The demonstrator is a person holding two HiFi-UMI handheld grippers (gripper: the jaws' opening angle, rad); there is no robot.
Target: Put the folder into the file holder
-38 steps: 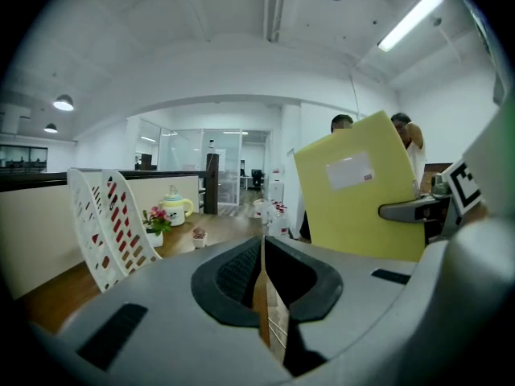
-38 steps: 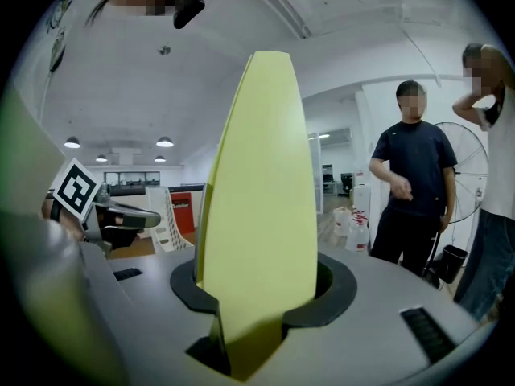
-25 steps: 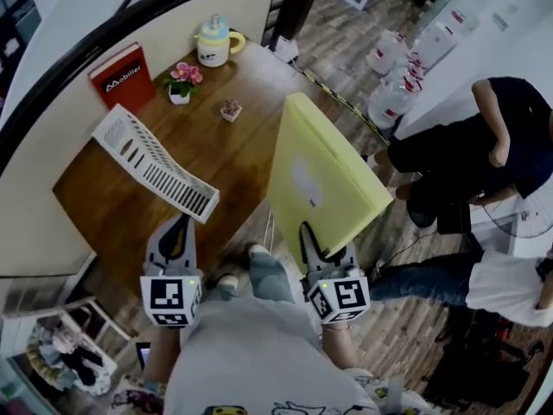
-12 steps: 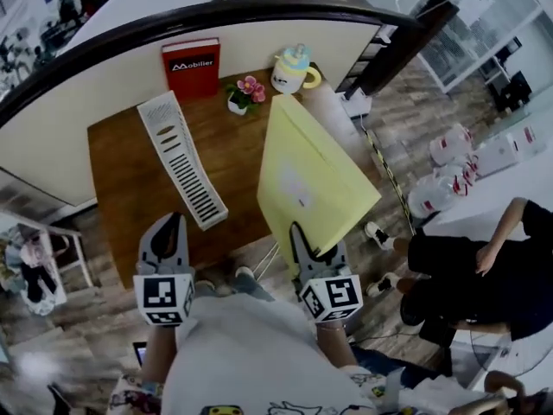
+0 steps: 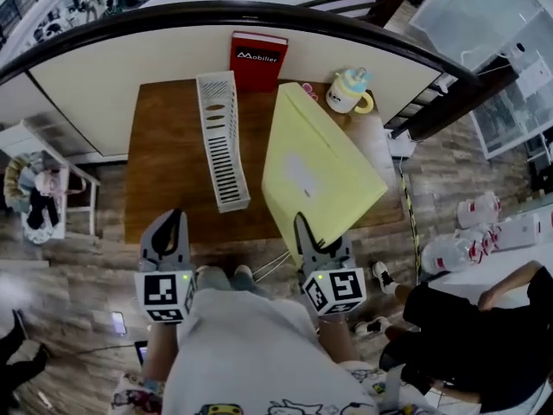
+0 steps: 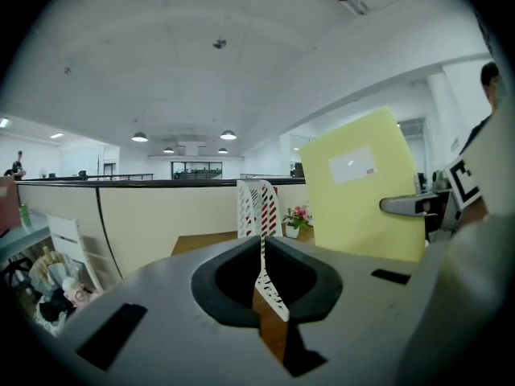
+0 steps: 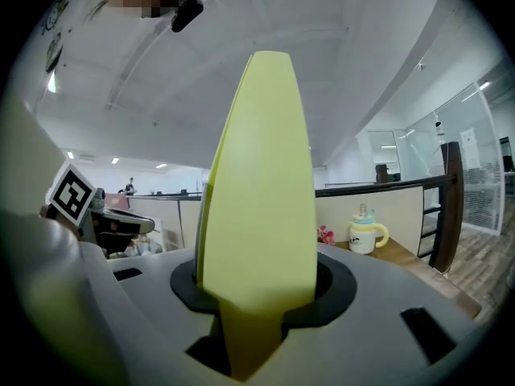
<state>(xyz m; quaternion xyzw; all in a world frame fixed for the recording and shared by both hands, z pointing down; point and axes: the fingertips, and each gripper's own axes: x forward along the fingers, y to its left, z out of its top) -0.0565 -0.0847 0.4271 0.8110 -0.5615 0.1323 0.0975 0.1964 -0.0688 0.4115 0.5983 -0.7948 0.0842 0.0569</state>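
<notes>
The yellow folder (image 5: 318,173) stands tilted over the right half of the wooden table (image 5: 164,175), its lower edge pinched in my right gripper (image 5: 313,247), which is shut on it. In the right gripper view the folder (image 7: 261,175) rises edge-on out of the jaws of that gripper (image 7: 257,296). The white slotted file holder (image 5: 222,141) lies on the table, left of the folder and ahead of my left gripper (image 5: 169,239). That gripper (image 6: 261,248) is shut and holds nothing. Through its thin slit I see the file holder (image 6: 257,203) and, to the right, the folder (image 6: 362,183).
A red book (image 5: 257,59) leans on the cream partition at the table's back. A mug (image 5: 350,92) with a yellow handle stands at the back right, with a small flower pot (image 6: 296,218) near it. A person (image 5: 484,335) and water jugs (image 5: 467,232) are on the floor to the right.
The head view has swung round, so the table and file holder now lie straight ahead. The folder stays held in the right gripper. Both grippers keep their places in the frame.
</notes>
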